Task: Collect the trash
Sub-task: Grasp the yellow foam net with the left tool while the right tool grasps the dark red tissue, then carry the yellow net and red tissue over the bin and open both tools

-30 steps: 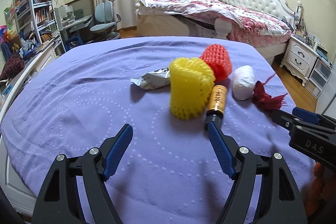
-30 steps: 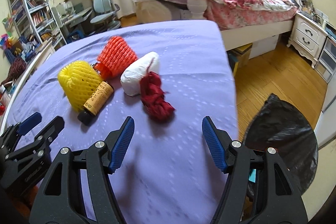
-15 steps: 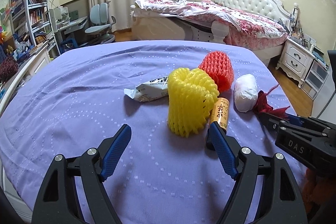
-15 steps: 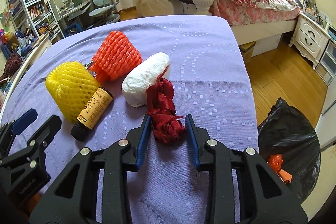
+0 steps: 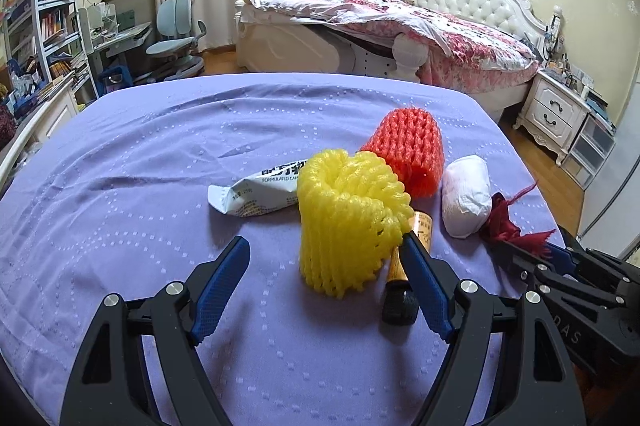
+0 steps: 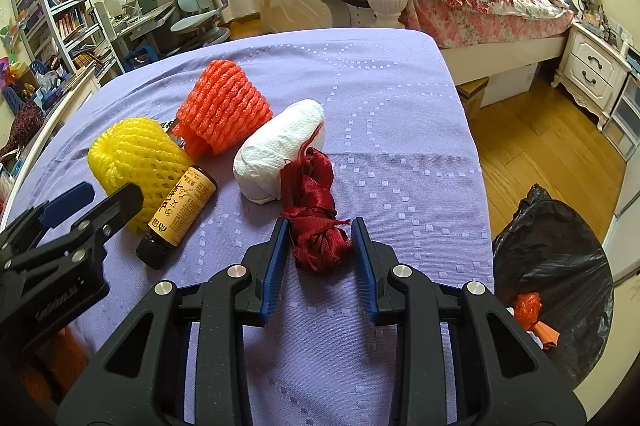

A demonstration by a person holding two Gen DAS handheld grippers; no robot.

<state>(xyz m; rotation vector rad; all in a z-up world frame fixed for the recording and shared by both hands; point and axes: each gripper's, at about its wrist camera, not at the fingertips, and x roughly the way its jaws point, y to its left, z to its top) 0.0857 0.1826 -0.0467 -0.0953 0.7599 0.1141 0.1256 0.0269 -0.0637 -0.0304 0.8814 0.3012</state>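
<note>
The right gripper has been brought around the red ribbon, its jaws nearly touching it, so it can soon be picked up, while the left gripper is held wide apart by the yellow net.

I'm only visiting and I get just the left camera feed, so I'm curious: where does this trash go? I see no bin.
Observer: A black trash bag sits open on the wooden floor, past the right edge of the purple table.
Operator: Is anything in it?
Observer: Yes, an orange scrap lies inside, near its rim.
Operator: Is the right claw holding that red thing?
Observer: The right claw has a finger on either side of the red cloth bundle, which lies on the table. I cannot tell whether it is squeezing it.
</note>
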